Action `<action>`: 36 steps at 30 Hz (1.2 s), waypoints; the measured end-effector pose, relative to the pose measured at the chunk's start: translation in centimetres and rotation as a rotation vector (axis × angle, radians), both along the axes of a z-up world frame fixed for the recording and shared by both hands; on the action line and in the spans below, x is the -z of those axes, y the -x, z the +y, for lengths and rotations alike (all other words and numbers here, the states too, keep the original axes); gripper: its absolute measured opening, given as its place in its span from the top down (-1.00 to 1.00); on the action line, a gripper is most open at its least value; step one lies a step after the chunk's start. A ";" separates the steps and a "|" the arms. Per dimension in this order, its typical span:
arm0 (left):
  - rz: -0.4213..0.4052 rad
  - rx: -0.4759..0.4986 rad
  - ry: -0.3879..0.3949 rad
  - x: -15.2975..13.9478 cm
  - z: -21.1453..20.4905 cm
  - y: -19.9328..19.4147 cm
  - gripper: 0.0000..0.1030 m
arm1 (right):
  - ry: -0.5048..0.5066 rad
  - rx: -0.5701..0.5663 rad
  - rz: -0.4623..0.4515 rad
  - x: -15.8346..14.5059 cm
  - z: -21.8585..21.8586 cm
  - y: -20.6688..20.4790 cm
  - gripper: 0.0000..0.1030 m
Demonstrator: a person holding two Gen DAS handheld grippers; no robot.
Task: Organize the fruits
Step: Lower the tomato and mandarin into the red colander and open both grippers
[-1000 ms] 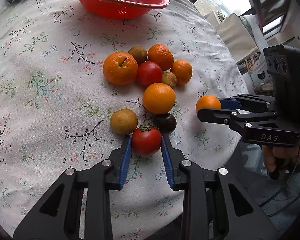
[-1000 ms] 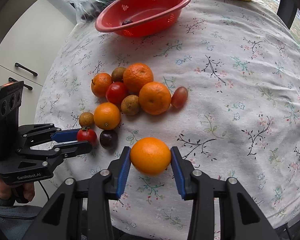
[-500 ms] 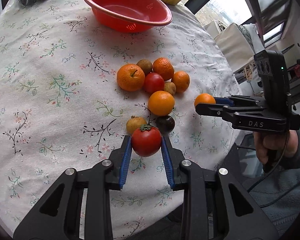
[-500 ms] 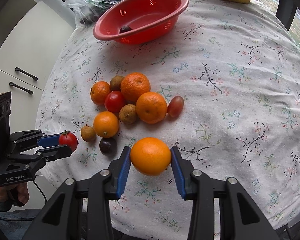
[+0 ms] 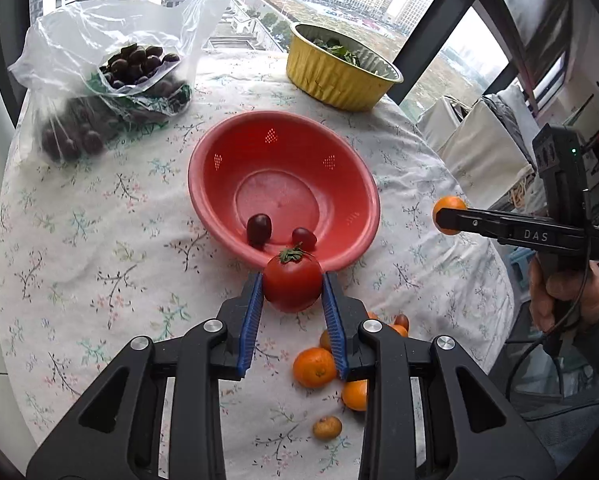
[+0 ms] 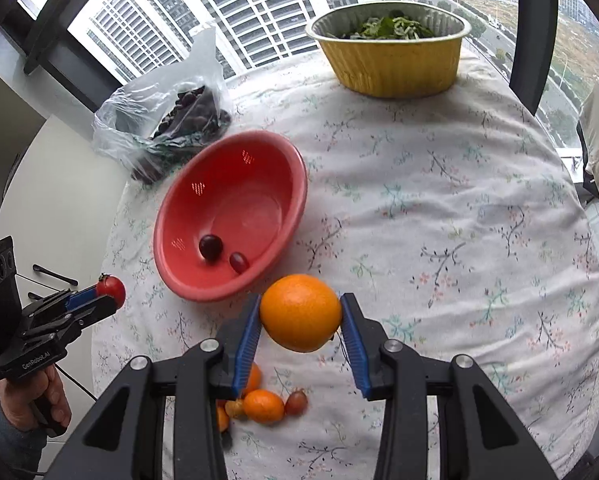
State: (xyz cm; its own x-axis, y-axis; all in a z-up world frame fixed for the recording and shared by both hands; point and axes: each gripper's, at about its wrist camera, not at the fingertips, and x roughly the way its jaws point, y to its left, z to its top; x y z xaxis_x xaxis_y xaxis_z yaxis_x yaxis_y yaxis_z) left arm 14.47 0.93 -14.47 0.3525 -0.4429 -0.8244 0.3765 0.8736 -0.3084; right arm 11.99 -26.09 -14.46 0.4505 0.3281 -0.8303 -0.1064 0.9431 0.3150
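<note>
My left gripper [image 5: 292,289] is shut on a red tomato [image 5: 292,287] and holds it in the air just before the near rim of the red colander bowl [image 5: 351,184]. My right gripper [image 6: 300,314] is shut on an orange [image 6: 300,312], held above the cloth to the right of the bowl [image 6: 259,148]. Two dark round fruits [image 5: 259,229] lie inside the bowl. Several oranges and small fruits [image 5: 314,367] lie on the tablecloth below the grippers. The right gripper with its orange shows in the left wrist view [image 5: 449,220], the left one in the right wrist view [image 6: 111,290].
A clear plastic bag of dark chestnut-like fruits [image 5: 111,92] lies at the back left of the round table. A yellow foil bowl with greens [image 5: 339,68] stands at the back by the window. The floral tablecloth [image 5: 79,240] covers the table.
Both grippers have risen and moved forward toward the red bowl with their fruits held. The pile of loose fruit now lies below and behind the fingers.
</note>
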 end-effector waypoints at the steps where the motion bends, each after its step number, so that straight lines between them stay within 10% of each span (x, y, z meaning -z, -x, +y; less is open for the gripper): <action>1: -0.008 0.002 -0.016 -0.1 -0.5 -1.1 0.46 | -0.002 -0.015 -0.016 -0.6 0.6 -1.0 0.18; 11: 0.025 0.030 -0.129 3.7 -5.4 -9.5 0.45 | 0.033 -0.157 0.021 1.3 7.3 -9.2 0.18; 28: 0.109 0.036 -0.218 9.7 -7.7 -12.2 0.42 | 0.148 -0.233 0.128 6.5 8.8 -11.6 0.15; 36: 0.078 0.030 -0.233 9.1 -8.3 -11.3 -0.10 | 0.164 -0.237 0.119 6.5 9.2 -11.6 0.08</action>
